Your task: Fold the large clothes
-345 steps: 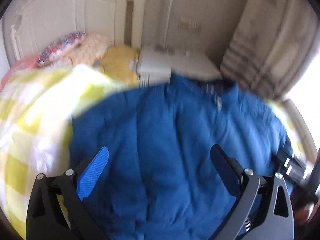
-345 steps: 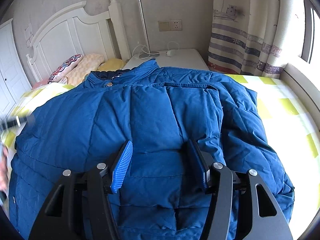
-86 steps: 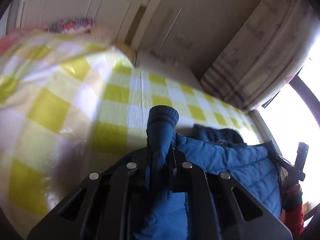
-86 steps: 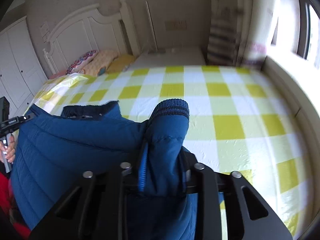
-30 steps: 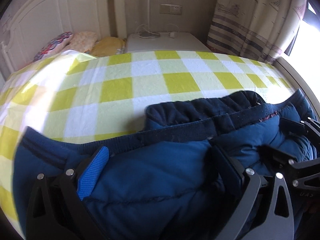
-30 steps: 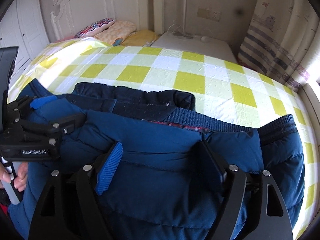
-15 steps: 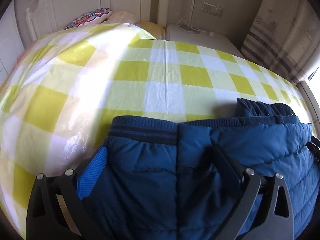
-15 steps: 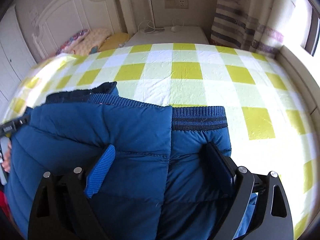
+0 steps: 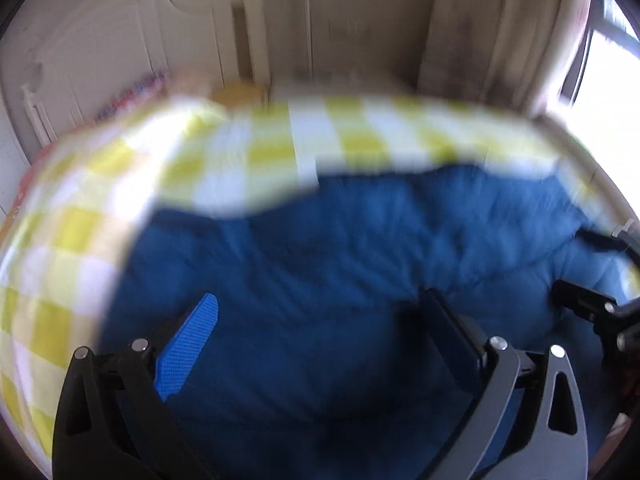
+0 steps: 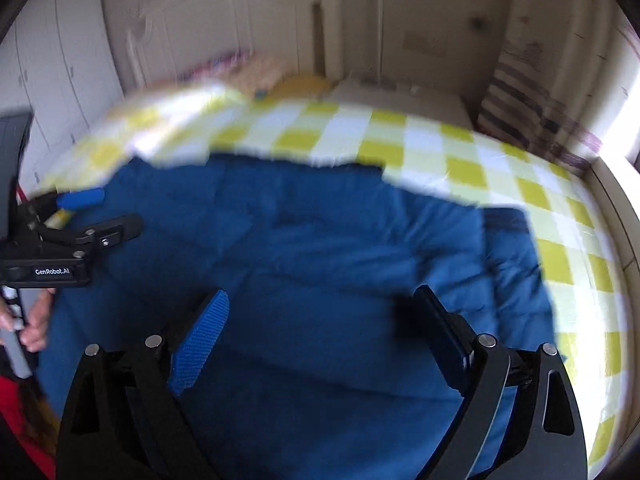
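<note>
A blue padded jacket [image 9: 352, 264] lies folded on the yellow-and-white checked bedcover [image 9: 248, 152]; both views are smeared by motion. My left gripper [image 9: 320, 316] hovers over the jacket's near part, open, with nothing pinched between its fingers. My right gripper [image 10: 320, 316] hangs over the same jacket [image 10: 320, 240]; its jaws are opening and only the fabric below shows between them. The right wrist view catches the left gripper [image 10: 80, 232] at the jacket's left edge, held by a hand [image 10: 32, 324]. The right gripper [image 9: 592, 312] shows at the right edge of the left wrist view.
A white headboard [image 10: 208, 28] and pillows [image 10: 256, 68] stand at the bed's far end, beside a white nightstand [image 10: 400, 96]. A striped curtain [image 10: 532, 92] and a bright window lie to the right, white wardrobe doors [image 10: 60, 72] to the left.
Both grippers, earlier shut on the jacket's sleeve cuffs, have let go and stand open. Both views have swung across the jacket since half a second ago, and the right jaws stand wider.
</note>
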Demonstrator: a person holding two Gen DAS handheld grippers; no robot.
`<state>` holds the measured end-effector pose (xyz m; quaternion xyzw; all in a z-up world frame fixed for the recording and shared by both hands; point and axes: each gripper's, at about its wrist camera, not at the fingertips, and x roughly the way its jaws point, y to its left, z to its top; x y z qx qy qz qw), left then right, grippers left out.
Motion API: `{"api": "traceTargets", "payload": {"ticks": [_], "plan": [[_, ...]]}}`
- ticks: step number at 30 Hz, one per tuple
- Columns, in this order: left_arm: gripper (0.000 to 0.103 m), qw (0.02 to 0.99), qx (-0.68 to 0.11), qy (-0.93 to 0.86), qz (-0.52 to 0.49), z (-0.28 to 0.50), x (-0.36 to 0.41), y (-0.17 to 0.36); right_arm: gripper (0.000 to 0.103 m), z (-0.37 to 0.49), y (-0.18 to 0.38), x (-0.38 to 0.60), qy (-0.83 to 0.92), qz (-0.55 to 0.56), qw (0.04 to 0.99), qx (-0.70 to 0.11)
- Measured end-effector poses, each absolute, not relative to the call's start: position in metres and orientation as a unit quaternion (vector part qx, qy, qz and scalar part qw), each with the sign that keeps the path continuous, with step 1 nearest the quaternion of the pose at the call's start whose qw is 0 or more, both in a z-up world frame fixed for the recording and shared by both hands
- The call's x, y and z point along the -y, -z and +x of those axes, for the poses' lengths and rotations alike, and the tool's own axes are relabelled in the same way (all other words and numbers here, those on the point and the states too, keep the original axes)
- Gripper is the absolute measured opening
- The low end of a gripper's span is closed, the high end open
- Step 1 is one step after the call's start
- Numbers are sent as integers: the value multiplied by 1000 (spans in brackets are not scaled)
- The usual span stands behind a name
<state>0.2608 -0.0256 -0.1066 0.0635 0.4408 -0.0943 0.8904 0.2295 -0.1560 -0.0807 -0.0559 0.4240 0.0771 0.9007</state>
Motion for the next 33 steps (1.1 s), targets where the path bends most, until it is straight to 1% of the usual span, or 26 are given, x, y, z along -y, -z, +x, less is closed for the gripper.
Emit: {"api": "traceTargets", "payload": {"ticks": [5,8,10,11,13,15,19,22,25,28,30,31,32,33], "plan": [[101,896,-432,88,44,260,13,104,97,222,71,171,-72,-31,898,-433],[101,915,-398,59,33,239,-11,87,97,196,60,193,-48,-23,910,-412],[101,923,-384,25,19,230,-38,86,97,185,68,217,-16,-10,910,-414],[101,922,-387,6,14,230,-48,90,98,187,74,227,-17,3,909,-417],[101,908,-418,6,-31,237,-75,108,99,185,84,241,-43,50,910,-409],[101,906,-418,24,-62,239,-85,111,99,187,87,242,-42,53,911,-406],[101,909,-416,7,-30,237,-76,108,98,185,82,238,-29,42,911,-409],[99,921,-388,-26,-25,215,-76,94,98,162,64,232,-30,42,918,-394],[100,935,-351,25,-40,177,-66,70,98,133,45,211,-58,8,929,-365],[100,941,-328,78,1,142,-32,60,98,112,41,185,-94,-29,930,-354],[100,934,-338,112,37,128,0,67,98,108,51,170,-112,-44,925,-361],[100,927,-351,122,53,127,12,76,98,113,65,162,-113,-64,916,-381],[101,917,-373,119,80,129,28,93,99,117,80,156,-104,-80,908,-397],[101,915,-379,106,93,132,36,105,99,119,90,151,-96,-91,910,-393]]}}
